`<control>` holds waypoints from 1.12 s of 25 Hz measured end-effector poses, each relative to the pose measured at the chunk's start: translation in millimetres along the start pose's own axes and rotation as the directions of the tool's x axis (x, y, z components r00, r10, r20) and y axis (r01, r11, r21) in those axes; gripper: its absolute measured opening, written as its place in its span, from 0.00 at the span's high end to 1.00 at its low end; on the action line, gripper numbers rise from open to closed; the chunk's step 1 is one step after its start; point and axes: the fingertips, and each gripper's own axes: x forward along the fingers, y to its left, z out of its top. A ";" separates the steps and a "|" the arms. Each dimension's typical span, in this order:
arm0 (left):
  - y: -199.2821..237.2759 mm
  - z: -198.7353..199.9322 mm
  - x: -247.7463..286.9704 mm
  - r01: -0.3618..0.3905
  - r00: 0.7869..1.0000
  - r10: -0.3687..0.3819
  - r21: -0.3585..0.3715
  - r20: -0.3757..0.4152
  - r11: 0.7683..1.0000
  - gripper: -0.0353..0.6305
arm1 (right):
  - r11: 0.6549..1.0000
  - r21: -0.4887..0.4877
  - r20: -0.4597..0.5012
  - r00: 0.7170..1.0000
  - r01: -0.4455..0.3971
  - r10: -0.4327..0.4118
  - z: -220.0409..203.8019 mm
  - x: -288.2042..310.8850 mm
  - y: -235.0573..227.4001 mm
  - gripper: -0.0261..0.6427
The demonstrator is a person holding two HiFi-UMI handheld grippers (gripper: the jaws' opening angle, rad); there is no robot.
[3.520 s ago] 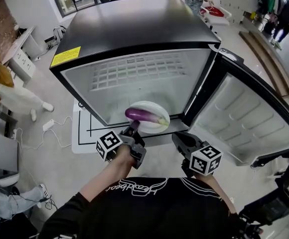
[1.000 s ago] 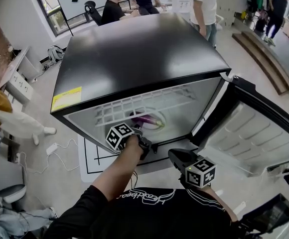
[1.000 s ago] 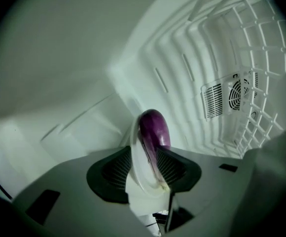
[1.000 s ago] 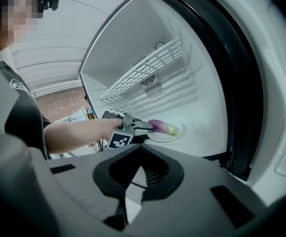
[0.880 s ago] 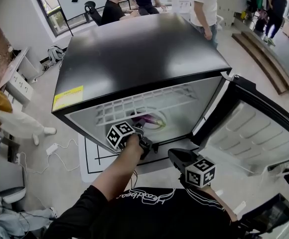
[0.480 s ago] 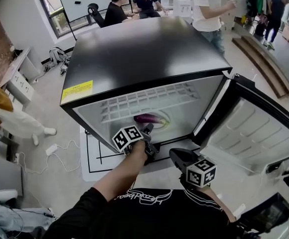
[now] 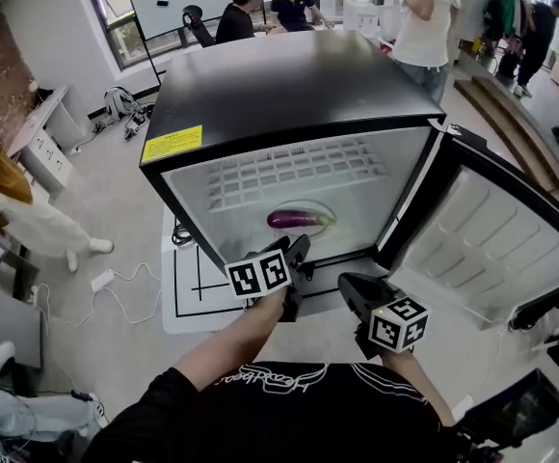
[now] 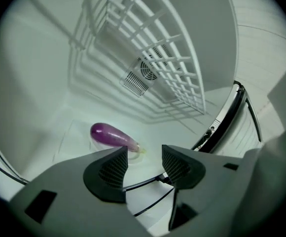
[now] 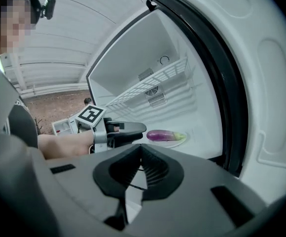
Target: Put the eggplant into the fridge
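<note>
A purple eggplant (image 7: pixel 297 220) with a green stem lies on a white plate (image 7: pixel 324 209) on the floor of the open black fridge (image 7: pixel 289 75). In the left gripper view the eggplant (image 8: pixel 110 135) sits just beyond my jaws, apart from them. My left gripper (image 7: pixel 292 250) hovers at the fridge's front opening, open, with nothing between its fingers. The right gripper view shows the eggplant (image 9: pixel 163 136) on the plate (image 9: pixel 178 141) past the left gripper (image 9: pixel 132 129). Lower and to the right, outside the fridge, my right gripper (image 7: pixel 349 285) is shut and empty.
A white wire shelf (image 7: pixel 294 169) spans the fridge above the eggplant. The fridge door (image 7: pixel 492 244) stands wide open on the right. A white floor mat (image 7: pixel 191 287) with black lines lies under the fridge's front. Several people stand or sit behind the fridge.
My left gripper let go of the eggplant, opened, and drew back and up out of the fridge. The eggplant stays on the plate inside. The right gripper has hardly moved.
</note>
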 end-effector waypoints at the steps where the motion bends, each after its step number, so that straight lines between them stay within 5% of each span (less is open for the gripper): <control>1: -4.3 -0.5 -7.8 0.006 1.000 -0.007 0.032 0.005 0.999 0.62 | 1.000 -0.006 0.003 1.000 -0.004 0.004 1.2 -3.4 1.6 0.95; 9: -80.6 -22.5 -77.7 0.153 0.987 -0.162 0.263 0.016 0.953 0.62 | 0.998 -0.047 0.033 0.998 -0.051 0.053 16.3 -49.7 19.1 0.95; 13: -134.1 -44.5 -114.7 0.244 0.964 -0.265 0.365 0.007 0.898 0.65 | 0.990 -0.089 0.033 0.993 -0.108 0.111 18.7 -83.8 38.4 0.95; 16: -176.7 -60.2 -151.8 0.327 0.930 -0.368 0.415 0.020 0.849 0.79 | 0.983 -0.099 0.032 0.987 -0.155 0.159 17.2 -112.1 54.3 0.95; 19: -206.9 -77.5 -184.9 0.332 0.922 -0.386 0.487 0.011 0.808 0.91 | 0.974 -0.106 0.043 0.977 -0.202 0.207 16.9 -142.0 71.7 0.95; 28: -287.3 -154.1 -243.3 0.381 0.901 -0.431 0.558 -0.045 0.737 0.94 | 0.905 -0.193 0.023 0.920 -0.380 0.391 -1.9 -239.1 123.1 0.95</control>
